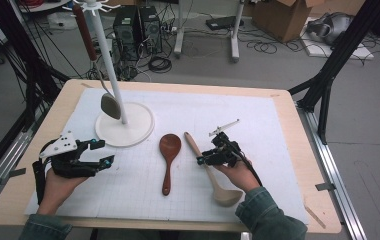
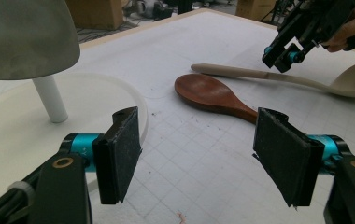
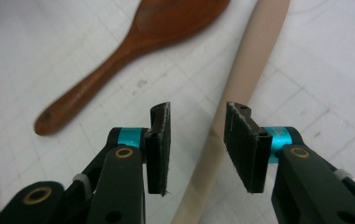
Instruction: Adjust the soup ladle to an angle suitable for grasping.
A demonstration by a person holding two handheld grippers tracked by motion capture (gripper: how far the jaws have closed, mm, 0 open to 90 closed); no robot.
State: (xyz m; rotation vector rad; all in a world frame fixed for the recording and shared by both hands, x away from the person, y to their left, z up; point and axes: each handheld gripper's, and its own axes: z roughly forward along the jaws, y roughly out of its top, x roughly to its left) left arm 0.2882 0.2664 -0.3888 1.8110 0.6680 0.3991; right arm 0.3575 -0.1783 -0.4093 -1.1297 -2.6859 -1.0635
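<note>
A pale wooden spoon (image 1: 209, 170) lies on the white mat, its bowl toward the front edge. My right gripper (image 1: 201, 159) hovers over its handle (image 3: 255, 51), open by a narrow gap (image 3: 198, 109); the handle runs under the right-hand jaw, and no contact is visible. A dark brown wooden spoon (image 1: 168, 155) lies just to the left of it (image 3: 119, 60). My left gripper (image 1: 102, 152) rests at the front left, wide open (image 2: 199, 126) with nothing between the pads, facing both spoons (image 2: 208, 93) and the right gripper (image 2: 283, 56).
A white stand (image 1: 110, 65) on a round base (image 1: 138, 131) rises at the back left of the mat. A metal spoon with a reddish handle (image 1: 85, 30) hangs from it, its bowl (image 2: 21, 37) close above my left gripper. Cables and boxes lie beyond the table.
</note>
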